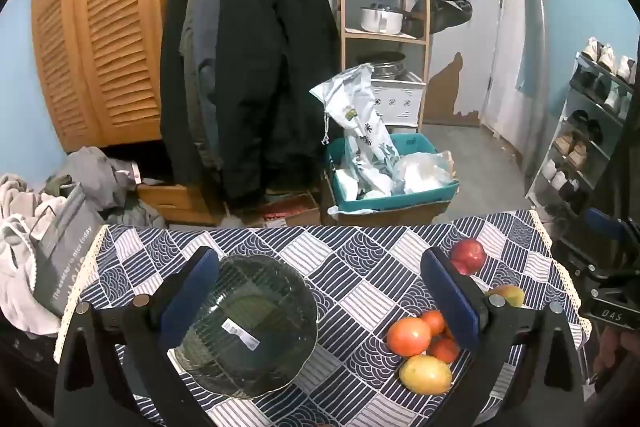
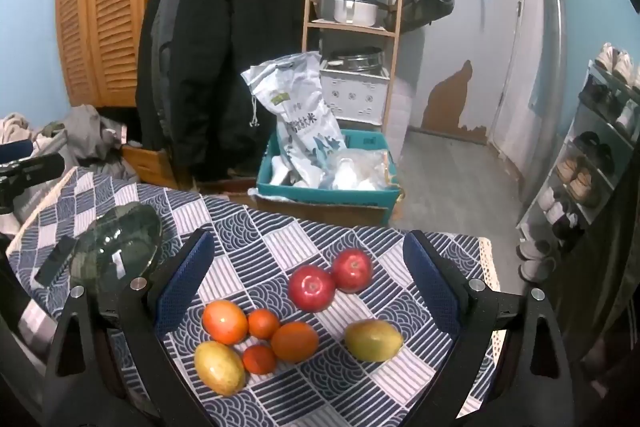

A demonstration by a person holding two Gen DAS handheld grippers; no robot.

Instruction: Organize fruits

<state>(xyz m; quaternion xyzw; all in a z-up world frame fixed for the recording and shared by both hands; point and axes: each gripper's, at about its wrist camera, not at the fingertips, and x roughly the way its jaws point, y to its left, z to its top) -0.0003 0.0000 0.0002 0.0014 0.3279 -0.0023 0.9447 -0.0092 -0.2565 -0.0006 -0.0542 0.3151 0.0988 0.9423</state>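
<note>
A dark glass bowl (image 1: 248,327) stands empty on the patterned tablecloth (image 1: 360,255), just inside the left finger of my open left gripper (image 1: 320,301). To its right lies loose fruit: an orange (image 1: 408,335), a yellow mango (image 1: 425,373) and a red apple (image 1: 467,254). My right gripper (image 2: 310,287) hangs open above that fruit: two red apples (image 2: 311,287), several oranges (image 2: 224,321) and two yellow mangoes (image 2: 373,339). The bowl (image 2: 116,247) sits off to the left in the right wrist view. Neither gripper holds anything.
Beyond the table's far edge stand a teal crate (image 2: 328,187) with bags, hanging black coats (image 1: 256,67) and a wooden shelf (image 1: 384,7). A shoe rack (image 2: 592,155) is at the right. Clothes are heaped at the left (image 1: 48,211).
</note>
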